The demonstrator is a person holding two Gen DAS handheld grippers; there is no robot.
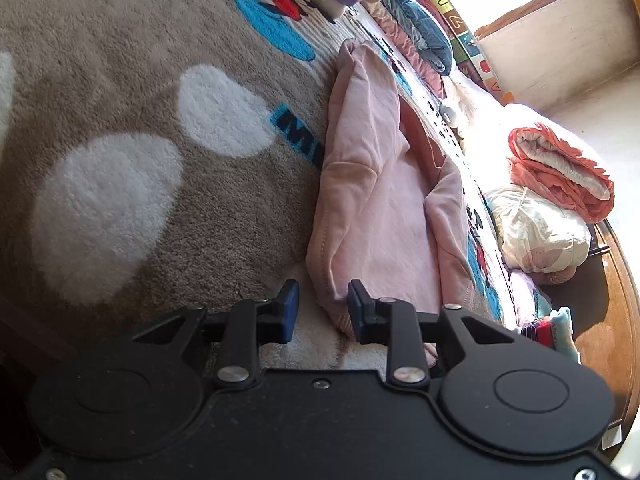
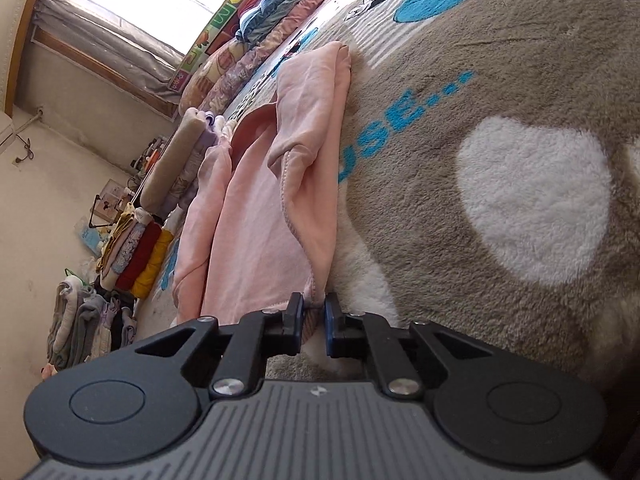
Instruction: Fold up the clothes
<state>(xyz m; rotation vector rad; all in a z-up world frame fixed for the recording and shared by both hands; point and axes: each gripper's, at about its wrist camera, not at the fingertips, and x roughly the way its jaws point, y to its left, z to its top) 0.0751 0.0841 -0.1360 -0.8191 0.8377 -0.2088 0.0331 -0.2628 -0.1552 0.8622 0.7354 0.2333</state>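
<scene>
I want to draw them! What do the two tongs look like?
Both tongs are black plastic with round discs, silver screws and blue pads on the fingers. The left tongs have a smooth flat body. The right tongs have a grey ribbed body.

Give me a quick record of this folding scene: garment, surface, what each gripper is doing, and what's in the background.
garment: pink sweatshirt, sleeves folded in
surface: brown fleece blanket with white patches
left gripper: jaws open at the hem corner
right gripper: jaws shut on the other hem corner
background: folded clothes stack, rolled coral blanket
</scene>
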